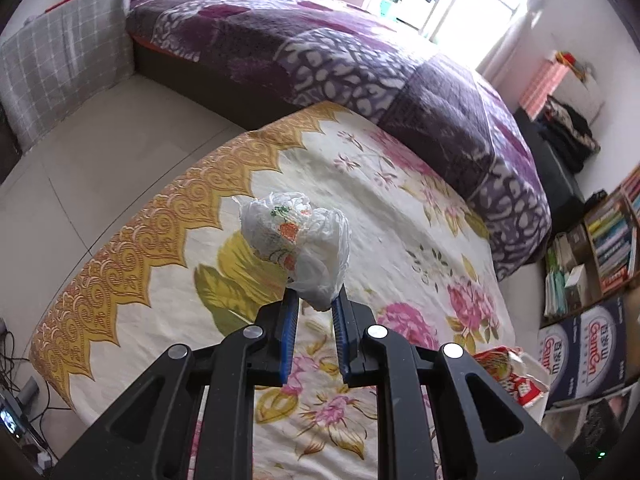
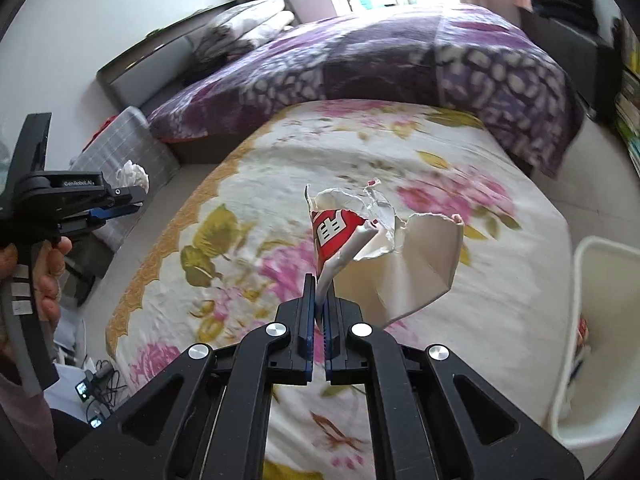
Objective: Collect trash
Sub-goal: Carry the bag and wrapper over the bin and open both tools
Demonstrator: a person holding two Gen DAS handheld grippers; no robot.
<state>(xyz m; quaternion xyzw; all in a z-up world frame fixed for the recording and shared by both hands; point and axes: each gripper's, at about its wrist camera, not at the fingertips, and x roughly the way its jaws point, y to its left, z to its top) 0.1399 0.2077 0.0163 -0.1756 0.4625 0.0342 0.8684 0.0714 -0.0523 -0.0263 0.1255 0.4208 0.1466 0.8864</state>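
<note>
My left gripper [image 1: 315, 294] is shut on a crumpled white tissue wad [image 1: 298, 236] with orange and green print, held above the floral sheet [image 1: 400, 216]. In the right wrist view the left gripper [image 2: 138, 202] shows at the far left with the same wad [image 2: 132, 176]. My right gripper [image 2: 319, 286] is shut on a torn red-and-white paper wrapper [image 2: 352, 236], held above the sheet. That wrapper also shows at the lower right of the left wrist view [image 1: 508, 372].
A white bin [image 2: 600, 344] stands at the right edge of the floral sheet. A purple blanket [image 1: 360, 64] covers the bed behind. A grey checked cushion [image 1: 60, 76] leans at the left. Bookshelves and boxes [image 1: 592, 304] are at the right; cables [image 2: 96, 384] lie on the floor.
</note>
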